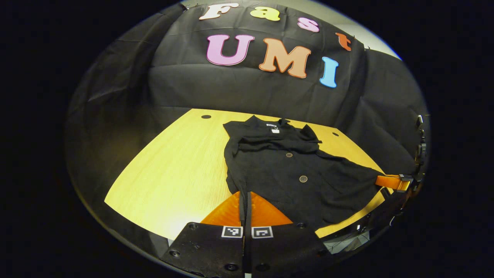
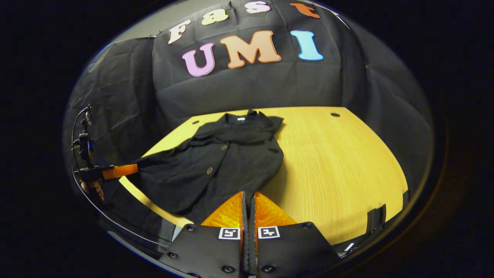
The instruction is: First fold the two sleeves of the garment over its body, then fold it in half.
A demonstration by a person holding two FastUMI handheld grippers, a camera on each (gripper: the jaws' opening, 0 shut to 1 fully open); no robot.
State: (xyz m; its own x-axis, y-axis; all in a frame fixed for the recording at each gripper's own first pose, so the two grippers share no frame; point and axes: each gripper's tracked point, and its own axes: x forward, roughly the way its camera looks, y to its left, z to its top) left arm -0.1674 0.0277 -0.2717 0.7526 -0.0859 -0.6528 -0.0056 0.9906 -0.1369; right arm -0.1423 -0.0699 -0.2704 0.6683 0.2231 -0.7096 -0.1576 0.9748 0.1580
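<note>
A black buttoned shirt (image 1: 293,170) lies with both sleeves folded over its body on the wooden table (image 1: 173,173), each gripper (image 1: 245,197) (image 2: 249,199) clamped on a hem corner at the near edge.

Garment (image 1: 285,170): flat on table (image 1: 173,170), collar (image 1: 270,125) at far side toward wall, hem at near edge.
Sleeves: both folded across the chest, just below collar.
Left gripper (image 1: 245,199): at near hem corner of garment, fingers pressed together on the cloth edge; in right gripper view at far left (image 2: 127,170), holding the same corner.
Right gripper (image 2: 249,200): at other near hem corner, fingers pressed together on cloth; in left gripper view at far right (image 1: 380,180), touching the hem.
Hand (image 2: 92,189): below left gripper, at left edge.
Wall (image 2: 247,85): behind table.
</note>
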